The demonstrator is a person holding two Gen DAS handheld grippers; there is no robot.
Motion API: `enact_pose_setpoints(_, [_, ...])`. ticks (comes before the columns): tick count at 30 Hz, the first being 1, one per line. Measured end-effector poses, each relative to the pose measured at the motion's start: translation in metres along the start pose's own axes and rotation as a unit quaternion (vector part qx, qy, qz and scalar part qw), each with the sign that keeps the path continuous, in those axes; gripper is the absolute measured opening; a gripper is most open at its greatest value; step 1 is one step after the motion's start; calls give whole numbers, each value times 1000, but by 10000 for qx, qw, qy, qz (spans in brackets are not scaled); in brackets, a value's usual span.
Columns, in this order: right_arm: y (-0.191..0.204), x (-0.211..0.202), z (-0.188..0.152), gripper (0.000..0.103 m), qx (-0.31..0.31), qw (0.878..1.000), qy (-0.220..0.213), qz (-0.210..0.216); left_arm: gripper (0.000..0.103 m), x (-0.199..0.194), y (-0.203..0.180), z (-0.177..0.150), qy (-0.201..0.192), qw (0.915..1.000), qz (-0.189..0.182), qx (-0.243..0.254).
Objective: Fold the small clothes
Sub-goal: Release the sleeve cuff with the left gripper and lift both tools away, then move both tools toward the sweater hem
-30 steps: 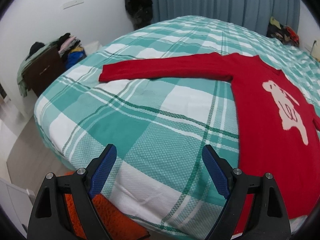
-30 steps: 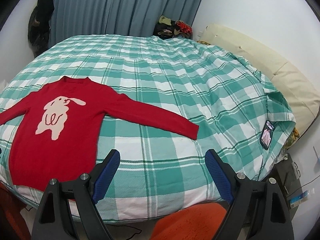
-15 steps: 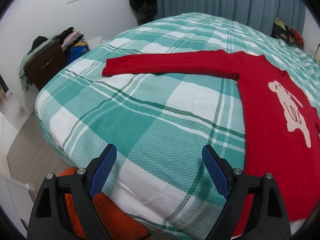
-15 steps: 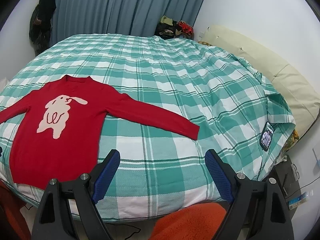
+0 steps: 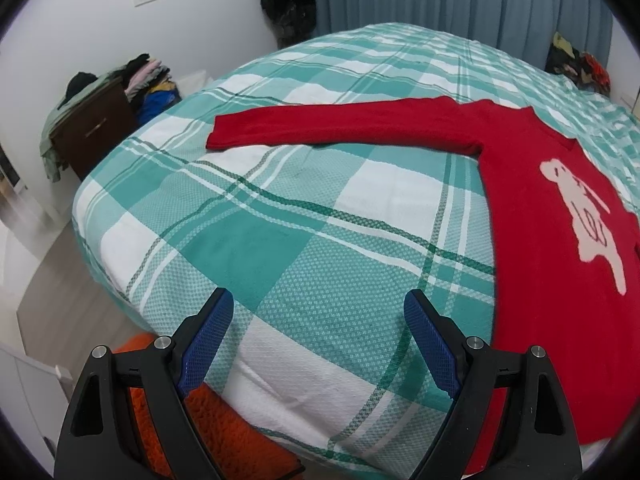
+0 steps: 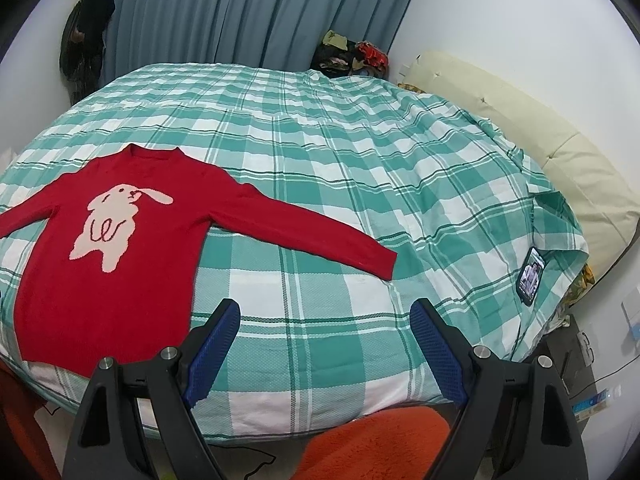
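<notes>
Both empty: left gripper (image 5: 319, 311) jaws spread wide, nothing between them, hovering over the near edge of the bed (image 5: 280, 248). Right gripper (image 6: 325, 320) same, jaws wide apart, holding nothing, above the bed's near edge. Red sweater (image 6: 116, 248) with a pink rabbit motif lies flat, face up, on the green-and-white plaid bedcover, both sleeves stretched out sideways; left sleeve cuff (image 5: 218, 138) sits well ahead of the left gripper. Phone (image 6: 531, 276) rests on the cover near the cream headboard (image 6: 560, 152). Orange rug (image 6: 376, 444) below.
</notes>
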State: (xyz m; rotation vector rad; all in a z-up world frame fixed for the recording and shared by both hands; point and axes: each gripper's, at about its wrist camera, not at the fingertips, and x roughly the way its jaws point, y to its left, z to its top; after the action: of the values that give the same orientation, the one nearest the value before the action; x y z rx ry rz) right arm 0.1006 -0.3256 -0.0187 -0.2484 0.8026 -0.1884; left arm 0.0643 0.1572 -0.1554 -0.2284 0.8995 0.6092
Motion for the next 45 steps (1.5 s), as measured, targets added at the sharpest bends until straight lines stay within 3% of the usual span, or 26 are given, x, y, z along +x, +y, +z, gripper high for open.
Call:
enact_pose_setpoints(23, [5, 13, -5, 89, -2, 9998, 26, 172, 88, 0, -3, -2, 48, 10000, 70, 51])
enact_pose_setpoints(25, [11, 19, -7, 89, 75, 9987, 0, 503, 88, -11, -10, -2, 4, 9999, -54, 113])
enact_pose_setpoints(29, [49, 32, -8, 89, -22, 9867, -67, 1623, 89, -41, -47, -6, -6, 9935, -1081, 364])
enact_pose_setpoints(31, [78, 41, -10, 89, -207, 9732, -208, 2279, 90, -45, -70, -9, 105, 9870, -1505, 546])
enact_pose_setpoints(34, [128, 70, -22, 89, -680, 9515, -329, 2981, 90, -35, -101, -19, 272, 9823, -1592, 945])
enact_pose_setpoints(36, [154, 99, -40, 89, -1052, 9459, -86, 3068, 90, -21, -114, -31, 516, 9797, -1426, 1313])
enact_pose_setpoints(37, [161, 111, -47, 89, -1175, 9463, 111, 3011, 91, -10, -120, -43, 787, 9765, -1150, 1646])
enact_pose_setpoints(39, [170, 141, -77, 89, -1449, 9466, 912, 2730, 97, -14, -117, -53, 721, 9743, -1023, 1874])
enact_pose_setpoints(41, [153, 134, -92, 90, -1278, 9490, 735, 2785, 98, -19, -111, -57, 866, 9715, -841, 2038])
enact_pose_setpoints(42, [146, 131, -99, 97, -1349, 9512, 824, 2650, 99, -19, -106, -59, 955, 9711, -802, 2036])
enact_pose_setpoints(45, [126, 136, -119, 99, -1222, 9508, 1303, 2530, 100, -16, -93, -62, 1296, 9706, -762, 1878])
